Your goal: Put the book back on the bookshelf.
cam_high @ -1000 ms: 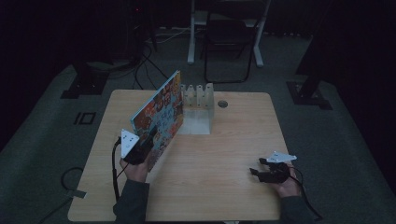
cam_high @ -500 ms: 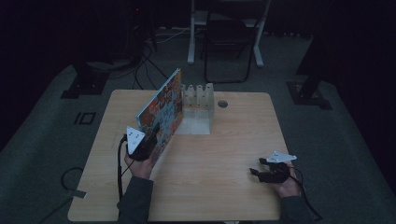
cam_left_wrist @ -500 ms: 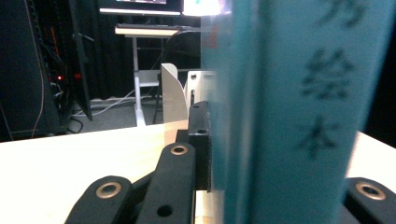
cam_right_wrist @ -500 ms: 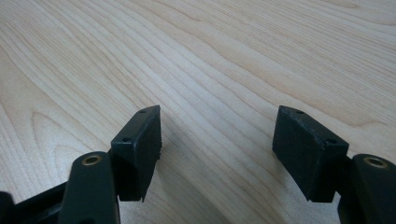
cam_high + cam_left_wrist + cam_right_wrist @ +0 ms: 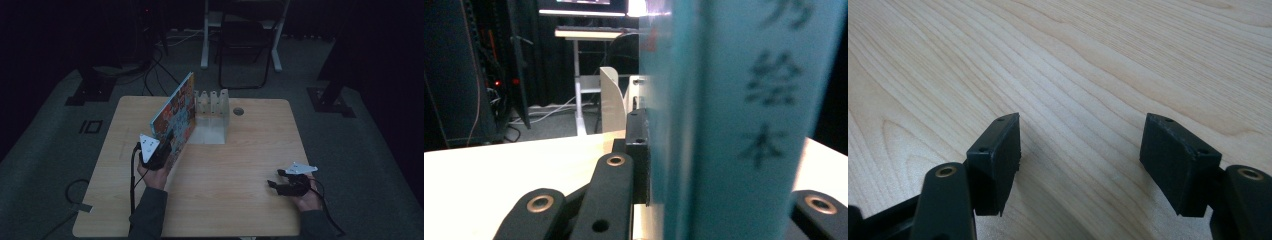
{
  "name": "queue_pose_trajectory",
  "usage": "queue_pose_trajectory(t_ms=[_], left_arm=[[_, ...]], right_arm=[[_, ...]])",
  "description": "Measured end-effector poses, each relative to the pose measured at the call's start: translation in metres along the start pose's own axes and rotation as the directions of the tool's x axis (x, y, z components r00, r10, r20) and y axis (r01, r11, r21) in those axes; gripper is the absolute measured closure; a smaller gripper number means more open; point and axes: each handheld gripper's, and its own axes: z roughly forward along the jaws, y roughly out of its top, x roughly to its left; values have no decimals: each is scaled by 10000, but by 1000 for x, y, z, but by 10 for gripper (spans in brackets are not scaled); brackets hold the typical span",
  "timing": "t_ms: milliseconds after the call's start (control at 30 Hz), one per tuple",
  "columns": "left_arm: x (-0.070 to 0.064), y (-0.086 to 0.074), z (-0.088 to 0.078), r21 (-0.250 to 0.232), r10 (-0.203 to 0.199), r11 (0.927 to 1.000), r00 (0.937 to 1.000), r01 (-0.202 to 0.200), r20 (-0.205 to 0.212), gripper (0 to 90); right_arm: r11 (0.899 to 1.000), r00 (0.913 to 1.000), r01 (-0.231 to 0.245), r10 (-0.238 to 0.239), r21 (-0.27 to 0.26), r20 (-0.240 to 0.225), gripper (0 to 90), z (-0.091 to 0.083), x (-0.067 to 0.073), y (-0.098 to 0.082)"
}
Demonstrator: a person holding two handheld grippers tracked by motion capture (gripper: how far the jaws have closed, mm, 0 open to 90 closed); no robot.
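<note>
1. Right gripper (image 5: 277, 186): rests at the near right of the table (image 5: 240, 200), well apart from everything else. Your jaws stand parted with nothing between them; the right gripper view has bare wood grain (image 5: 1088, 60) in the gap.

2. Left gripper (image 5: 162, 150): sits near the left middle of the table, its jaws clenched on the near lower edge of the book (image 5: 176, 116). In the left gripper view one black pad (image 5: 638, 150) lies flat against the cover, with the teal spine (image 5: 744, 115) standing upright right in front of the camera and blocking most of what lies beyond.

3. Book: you hold it standing on edge, leaning over to the left, its colourful picture cover facing right. Its far end reaches just beside the white rack (image 5: 212, 102).

4. White rack: stands at the far middle of the table, upright dividers in a row, a pale base plate in front. A small round grommet hole (image 5: 238, 111) lies to its right.

5. Beyond the table: dark floor, cables (image 5: 160, 65), a black chair (image 5: 245, 45) and a white desk leg (image 5: 205, 35).

Change since a second ago: the book stands steeper and sits a touch nearer the rack; your right gripper lies where it was.

Writing: dark Chinese characters run down the spine, blurred; "绘本" can be made out.
</note>
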Motion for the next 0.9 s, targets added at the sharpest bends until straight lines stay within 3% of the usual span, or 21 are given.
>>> queue_pose_trajectory(t_ms=[300, 533, 900], left_arm=[[-2, 1, 7, -56, -122, 9999, 9998, 121, -156, 814], [-7, 0, 11, -40, 196, 9998, 9991, -197, -385, 814], [-10, 0, 17, -58, 184, 9998, 9981, -188, -585, 814]], right_arm=[[10000, 10000, -10, 10, -4, -10, 322, 0, 0, 0], [10000, 10000, -42, 42, -10, -29, 322, 0, 0, 0], [10000, 10000, -43, 43, -7, -31, 322, 0, 0, 0]])
